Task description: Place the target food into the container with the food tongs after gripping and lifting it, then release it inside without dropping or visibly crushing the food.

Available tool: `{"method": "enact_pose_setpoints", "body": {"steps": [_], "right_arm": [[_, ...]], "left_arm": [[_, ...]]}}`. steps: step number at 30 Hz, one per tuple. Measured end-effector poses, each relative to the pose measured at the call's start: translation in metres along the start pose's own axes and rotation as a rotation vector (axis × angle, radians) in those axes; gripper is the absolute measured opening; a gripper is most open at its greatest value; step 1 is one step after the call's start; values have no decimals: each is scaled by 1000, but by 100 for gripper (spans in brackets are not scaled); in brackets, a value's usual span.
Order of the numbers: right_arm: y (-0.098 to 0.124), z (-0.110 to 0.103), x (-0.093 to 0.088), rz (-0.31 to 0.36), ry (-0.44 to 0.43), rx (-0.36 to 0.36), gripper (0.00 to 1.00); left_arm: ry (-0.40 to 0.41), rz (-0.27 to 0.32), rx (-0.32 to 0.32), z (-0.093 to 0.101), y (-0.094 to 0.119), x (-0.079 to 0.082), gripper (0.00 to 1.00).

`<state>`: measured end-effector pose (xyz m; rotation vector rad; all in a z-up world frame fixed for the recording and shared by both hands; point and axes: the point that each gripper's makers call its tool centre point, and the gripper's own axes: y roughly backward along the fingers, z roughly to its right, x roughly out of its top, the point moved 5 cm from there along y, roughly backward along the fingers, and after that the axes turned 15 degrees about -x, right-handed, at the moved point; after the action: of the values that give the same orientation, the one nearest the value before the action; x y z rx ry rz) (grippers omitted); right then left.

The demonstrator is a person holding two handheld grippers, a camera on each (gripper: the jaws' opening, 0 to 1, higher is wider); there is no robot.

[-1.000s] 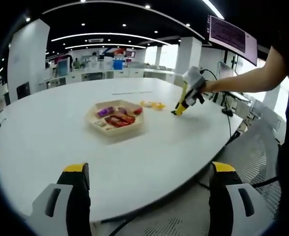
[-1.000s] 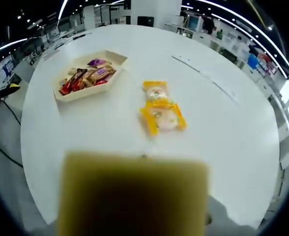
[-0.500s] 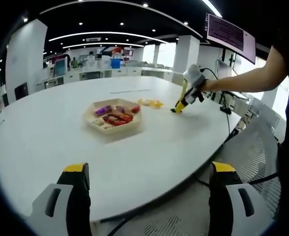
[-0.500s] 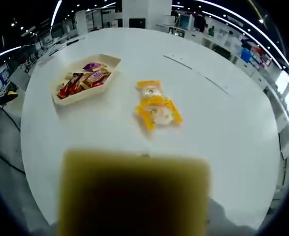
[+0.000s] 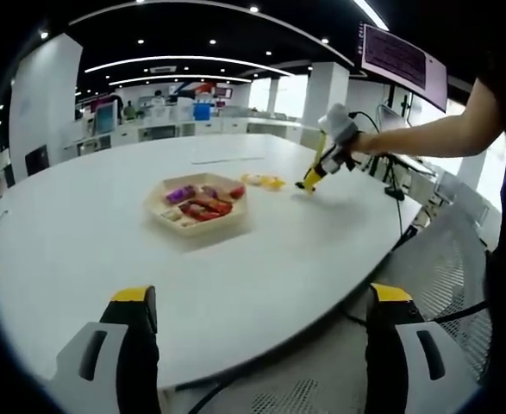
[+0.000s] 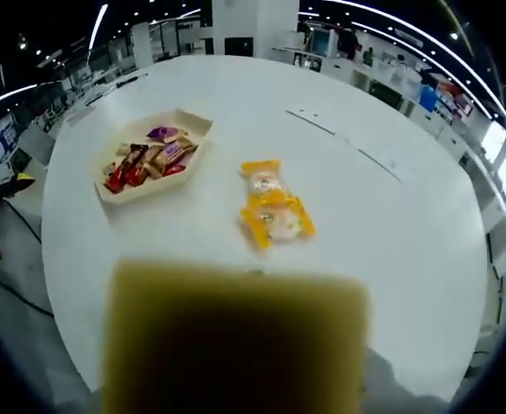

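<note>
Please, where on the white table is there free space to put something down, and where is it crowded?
The white table is bare on the far side of the yellow snack packets, and also between the tray of wrapped snacks and the near edge. It is crowded only around the tray and packets; a narrow bare strip separates them.

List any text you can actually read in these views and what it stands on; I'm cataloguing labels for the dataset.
None can be read.
Wall screen: lines of text, too blurred.
Yellow snack packets on the white table: print too small.
Wrapped snacks in the tray: wrappers too small and blurred.
</note>
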<state>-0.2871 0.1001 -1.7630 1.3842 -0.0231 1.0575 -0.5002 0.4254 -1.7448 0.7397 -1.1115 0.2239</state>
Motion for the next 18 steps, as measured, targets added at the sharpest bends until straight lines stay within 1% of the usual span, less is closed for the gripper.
{"method": "enact_pose_setpoints", "body": {"steps": [8, 11, 12, 13, 18], "right_arm": [[12, 5, 15, 20, 2, -15, 19], [18, 5, 25, 37, 17, -20, 19], [23, 7, 32, 48, 24, -26, 19], [24, 8, 34, 53, 25, -29, 19], [38, 15, 57, 84, 36, -45, 19]], "left_arm": [[-5, 6, -3, 0, 0, 0, 97], [-6, 7, -6, 1, 0, 1, 97], [-7, 8, -7, 1, 0, 1, 97], [-7, 9, -7, 1, 0, 1, 97], [-11, 15, -9, 1, 1, 1, 96]]}}
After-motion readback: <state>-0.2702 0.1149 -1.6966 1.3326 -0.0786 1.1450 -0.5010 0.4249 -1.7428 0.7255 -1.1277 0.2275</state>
